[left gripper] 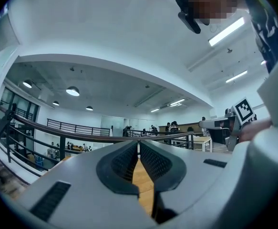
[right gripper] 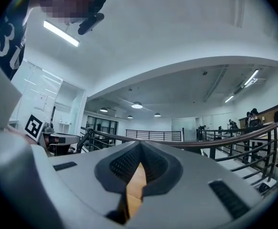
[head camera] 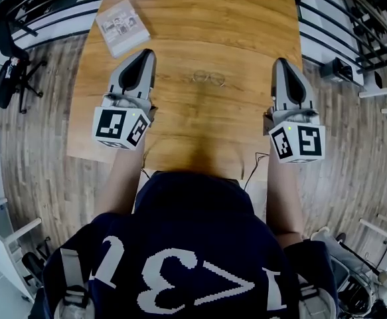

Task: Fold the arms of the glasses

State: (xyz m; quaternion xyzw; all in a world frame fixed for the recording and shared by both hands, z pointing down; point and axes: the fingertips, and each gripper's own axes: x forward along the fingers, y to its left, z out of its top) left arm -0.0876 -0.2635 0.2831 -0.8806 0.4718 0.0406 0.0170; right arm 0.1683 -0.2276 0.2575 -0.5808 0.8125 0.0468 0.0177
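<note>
You hold the left gripper (head camera: 145,53) and right gripper (head camera: 281,62) level, jaws pressed together and empty, flanking the glasses (head camera: 208,78) lying apart from both on the table (head camera: 180,12), probably staged so each side can reach one arm.

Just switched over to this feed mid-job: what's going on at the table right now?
A person holds a grey two-jaw gripper in each hand above the light wooden table. The left gripper and the right gripper are both shut with nothing between their jaws. The thin wire-rimmed round glasses lie on the table between them, touched by neither. Whether their arms are folded is too small to tell.
</note>
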